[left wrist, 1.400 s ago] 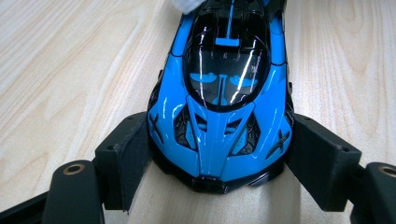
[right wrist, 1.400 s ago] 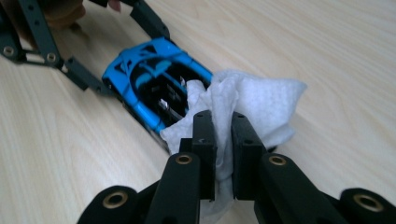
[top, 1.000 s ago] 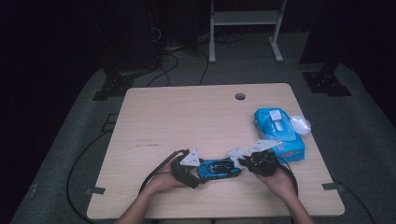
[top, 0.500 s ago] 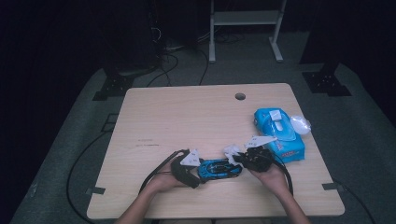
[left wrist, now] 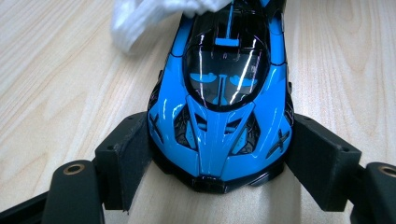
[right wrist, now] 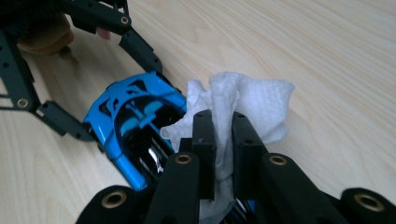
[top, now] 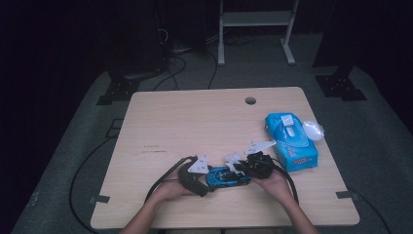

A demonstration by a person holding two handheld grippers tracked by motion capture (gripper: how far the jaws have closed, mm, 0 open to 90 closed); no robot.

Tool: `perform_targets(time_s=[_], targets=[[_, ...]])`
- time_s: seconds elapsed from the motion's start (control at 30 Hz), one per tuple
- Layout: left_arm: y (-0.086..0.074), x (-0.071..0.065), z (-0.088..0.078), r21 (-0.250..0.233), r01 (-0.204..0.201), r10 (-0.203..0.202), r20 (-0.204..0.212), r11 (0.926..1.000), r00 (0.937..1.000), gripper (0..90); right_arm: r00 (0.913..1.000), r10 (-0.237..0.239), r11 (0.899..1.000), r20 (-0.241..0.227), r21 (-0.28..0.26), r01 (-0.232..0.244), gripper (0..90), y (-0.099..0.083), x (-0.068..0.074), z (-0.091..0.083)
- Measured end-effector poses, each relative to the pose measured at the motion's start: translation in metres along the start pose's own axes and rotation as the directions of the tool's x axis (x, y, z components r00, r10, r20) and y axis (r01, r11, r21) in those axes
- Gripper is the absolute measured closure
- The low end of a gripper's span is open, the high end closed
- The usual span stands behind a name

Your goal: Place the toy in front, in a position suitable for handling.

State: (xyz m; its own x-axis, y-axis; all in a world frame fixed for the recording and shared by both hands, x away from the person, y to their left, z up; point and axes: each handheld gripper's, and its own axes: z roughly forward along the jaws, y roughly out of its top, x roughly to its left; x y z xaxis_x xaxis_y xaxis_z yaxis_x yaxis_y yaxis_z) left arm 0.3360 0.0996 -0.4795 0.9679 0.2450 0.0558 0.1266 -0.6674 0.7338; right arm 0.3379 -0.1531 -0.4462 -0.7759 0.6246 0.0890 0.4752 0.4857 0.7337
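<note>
Left gripper [left wrist: 217,161] fingers clamp the blue toy car [left wrist: 224,93] by its nose on the bench [top: 195,126], right gripper [right wrist: 219,140] fingers pinch a white wipe [right wrist: 243,100] over its tail; risk: hard rubbing could twist the car free.
</note>
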Motion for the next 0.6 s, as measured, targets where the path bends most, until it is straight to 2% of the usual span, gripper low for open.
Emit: perform_targets(time_s=[0.13,0.23,0.33,0.43,0.5,0.53,0.6], targets=[[0.0,0.0,0.0,-0.005,0.002,-0.002,0.0,1.0,1.0,25.2,0.9992,-0.023,0.999,0.032,0.024,0.022,81.8,0.002,0.0,0.001],[0.0,0.0,0.0,-0.001,-0.006,0.006,0.0,1.0,1.0,25.2,0.9995,0.003,1.0,0.031,0.023,-0.004,81.8,0.003,-0.001,0.001],[0.0,0.0,0.001,-0.003,-0.006,0.006,-0.001,1.0,1.0,25.2,1.0,0.002,1.0,-0.007,0.005,-0.002,81.8,0.011,0.006,0.01],[0.0,0.0,0.001,-0.004,-0.002,0.002,-0.003,1.0,1.0,25.2,0.9983,-0.045,0.999,-0.039,0.03,0.046,81.7,0.024,0.019,0.026],[0.0,0.0,0.001,-0.006,0.0,0.0,-0.003,1.0,1.0,25.2,0.9965,-0.08,0.995,-0.025,0.056,0.081,81.7,0.029,0.023,0.031],[0.0,0.0,0.001,-0.007,-0.001,0.001,-0.002,1.0,1.0,25.2,0.9964,-0.082,0.994,-0.021,0.065,0.083,81.7,0.029,0.022,0.031],[0.0,0.0,0.001,-0.01,0.0,0.0,-0.001,0.9999,1.0,25.2,0.9965,-0.079,0.994,0.028,0.084,0.077,81.8,0.028,0.017,0.029]])
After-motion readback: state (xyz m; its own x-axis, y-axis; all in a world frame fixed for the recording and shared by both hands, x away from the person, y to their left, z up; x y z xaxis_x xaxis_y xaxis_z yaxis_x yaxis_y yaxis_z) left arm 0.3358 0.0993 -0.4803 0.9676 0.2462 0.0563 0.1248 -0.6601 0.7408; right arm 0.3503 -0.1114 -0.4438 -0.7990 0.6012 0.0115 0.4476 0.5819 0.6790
